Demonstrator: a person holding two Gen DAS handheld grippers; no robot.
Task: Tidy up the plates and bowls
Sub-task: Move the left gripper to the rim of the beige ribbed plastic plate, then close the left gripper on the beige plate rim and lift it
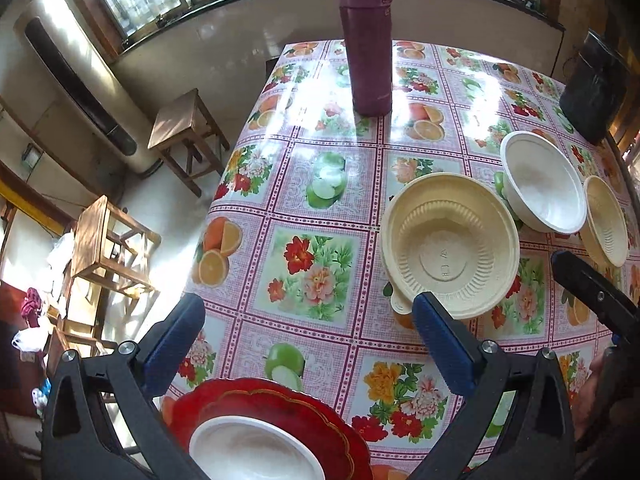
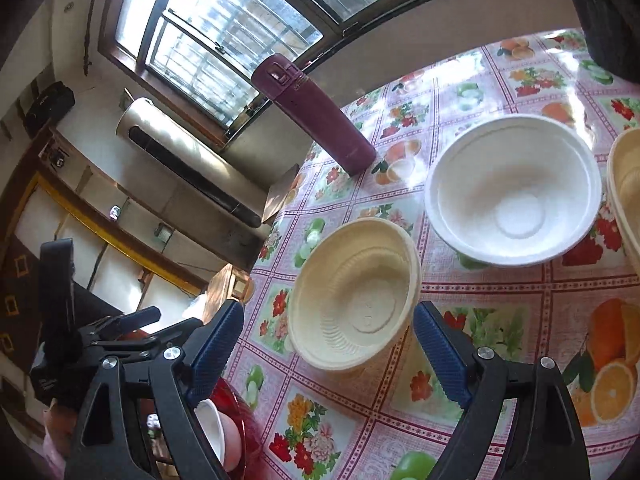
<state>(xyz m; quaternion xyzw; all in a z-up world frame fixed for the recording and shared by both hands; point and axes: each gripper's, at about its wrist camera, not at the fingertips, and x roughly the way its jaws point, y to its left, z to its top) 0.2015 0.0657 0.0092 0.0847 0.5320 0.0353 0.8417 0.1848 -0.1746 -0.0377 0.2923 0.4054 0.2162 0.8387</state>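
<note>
The right gripper point(image 2: 328, 356), fingers spread and empty, frames the nearer cream bowl point(image 2: 354, 294) at twelve o'clock, closer than the left gripper point(image 1: 308, 344), also spread. The white bowl point(image 2: 514, 190) sits beyond at one o'clock. The second cream bowl point(image 2: 626, 192) is cut off at the frame edge.

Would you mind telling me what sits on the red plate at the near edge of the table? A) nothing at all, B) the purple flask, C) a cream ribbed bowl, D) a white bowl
D: in the left wrist view a white bowl rests on the red plate, while the cream bowl and purple flask stand farther off on the tablecloth.
</note>
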